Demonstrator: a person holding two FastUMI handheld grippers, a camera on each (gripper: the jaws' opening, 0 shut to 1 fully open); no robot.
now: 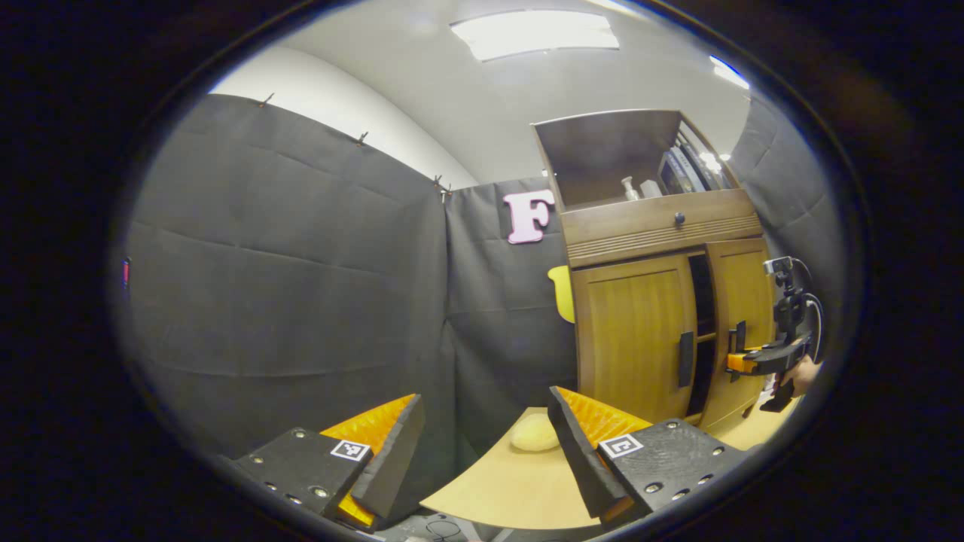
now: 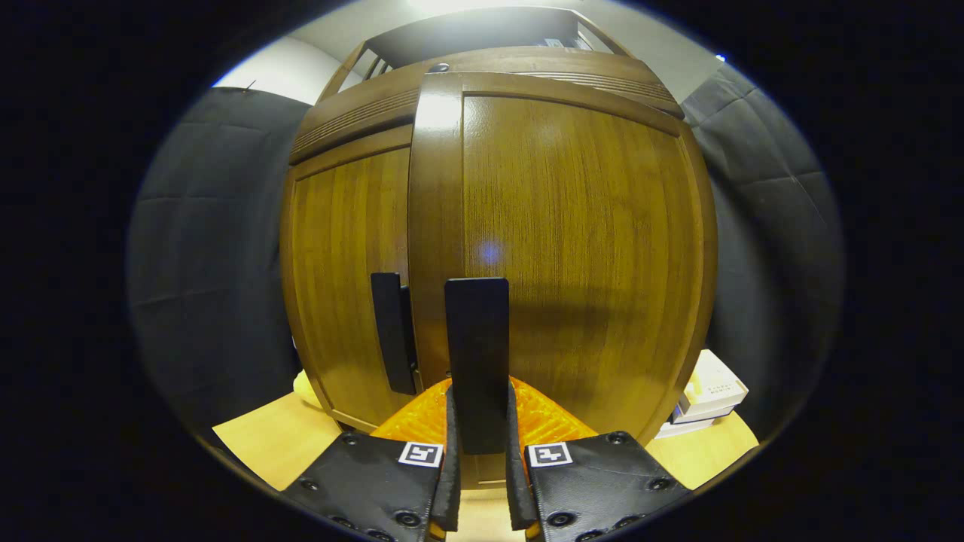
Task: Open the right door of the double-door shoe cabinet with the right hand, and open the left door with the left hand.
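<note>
A wooden shoe cabinet (image 1: 655,226) stands on a light table, right of centre in the left gripper view. Its right door (image 1: 742,316) is swung partly out, with a dark gap showing beside it. The left door (image 1: 633,339) is flush, its black vertical handle (image 1: 685,359) untouched. My left gripper (image 1: 486,444) hangs open well short of the cabinet, nothing between its fingers. In the right gripper view my right gripper (image 2: 478,433) is shut on the right door's black handle (image 2: 476,354). The right door (image 2: 572,248) looms close, with the left door's handle (image 2: 393,331) beside it.
A pale rounded object (image 1: 535,434) lies on the table (image 1: 512,489) in front of the cabinet. A drawer with a knob (image 1: 679,218) and an open shelf with small items sit above the doors. White boxes (image 2: 712,395) are stacked at the cabinet's right side.
</note>
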